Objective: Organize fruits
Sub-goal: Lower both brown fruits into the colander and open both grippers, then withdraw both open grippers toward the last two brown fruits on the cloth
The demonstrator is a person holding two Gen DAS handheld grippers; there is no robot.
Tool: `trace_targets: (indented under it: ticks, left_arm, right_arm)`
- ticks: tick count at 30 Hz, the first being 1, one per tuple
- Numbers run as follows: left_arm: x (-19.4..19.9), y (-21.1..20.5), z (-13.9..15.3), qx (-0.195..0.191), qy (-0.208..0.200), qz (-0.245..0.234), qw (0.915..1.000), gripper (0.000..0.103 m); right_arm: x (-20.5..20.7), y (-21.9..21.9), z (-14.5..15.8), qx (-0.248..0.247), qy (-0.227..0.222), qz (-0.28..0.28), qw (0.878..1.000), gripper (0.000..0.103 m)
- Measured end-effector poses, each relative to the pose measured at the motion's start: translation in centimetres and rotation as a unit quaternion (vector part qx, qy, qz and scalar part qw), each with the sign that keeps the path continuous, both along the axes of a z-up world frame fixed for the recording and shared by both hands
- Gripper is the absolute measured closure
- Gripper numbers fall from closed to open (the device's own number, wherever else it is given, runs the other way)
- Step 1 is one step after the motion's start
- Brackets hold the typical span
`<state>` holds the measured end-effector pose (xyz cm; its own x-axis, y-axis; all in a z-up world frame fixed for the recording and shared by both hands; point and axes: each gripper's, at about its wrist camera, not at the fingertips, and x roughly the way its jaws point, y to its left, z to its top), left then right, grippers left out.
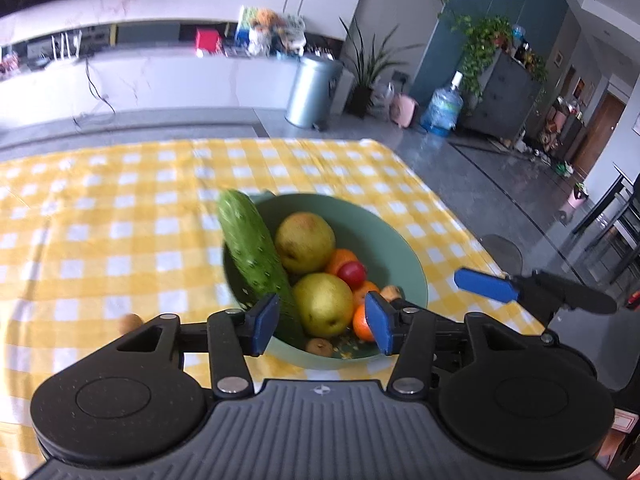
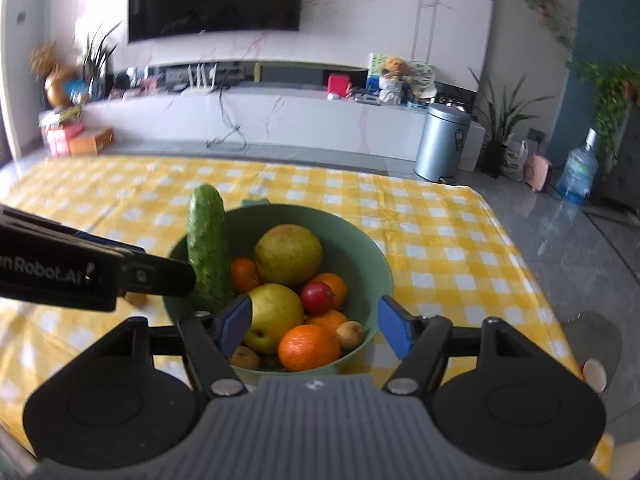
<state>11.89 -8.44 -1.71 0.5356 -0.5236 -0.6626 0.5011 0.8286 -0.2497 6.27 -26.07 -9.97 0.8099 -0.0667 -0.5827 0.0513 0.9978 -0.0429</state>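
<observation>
Yellow-checked tablecloth (image 2: 440, 240), green bowl (image 2: 372, 264) near the table's right edge, full.
Cucumber (image 2: 208, 248) leans upright on the bowl's left wall; pears, oranges and a small red fruit (image 2: 317, 297) lie beside it. My left gripper (image 1: 322, 322) and right gripper (image 2: 314, 330) hover over the near rim, jaws parted, nothing held.

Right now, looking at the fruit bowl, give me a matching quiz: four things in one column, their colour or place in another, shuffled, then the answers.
Things:
1. cucumber
2. bowl
3. tomato
4. small brown fruit

Descriptions:
A. red, among the oranges
B. on the cloth, outside the bowl
C. pale green, holds the fruit
D. dark green, leaning on the rim, sticking up

Pairs: 1-D, 2-C, 3-A, 4-B
</observation>
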Motion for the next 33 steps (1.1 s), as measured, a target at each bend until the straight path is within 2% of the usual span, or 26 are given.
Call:
trace_targets:
  ticks: [6,17,25,33]
  left_arm:
    - [-1.0,1.7,1.0,0.016,-0.027,0.011,0.9994,0.043]
    - [-1.7,5.8,-0.2,0.032,-0.023,0.028,0.9988,0.043]
    - [-1.0,9.0,-1.7,0.026,-0.003,0.048,0.9985,0.043]
    - [-0.2,10.3,-3.3,0.021,0.009,0.046,0.9987,0.043]
  right_arm:
    - [-1.6,1.6,0.2,0.040,-0.018,-0.012,0.999,0.033]
    - [-3.4,4.8,-0.3,0.068,-0.023,-0.006,0.997,0.033]
    - [-3.3,7.9,-1.3,0.043,-0.017,0.029,0.999,0.035]
    - [-2.4,10.9,-2.7,-0.010,-0.008,0.082,0.997,0.053]
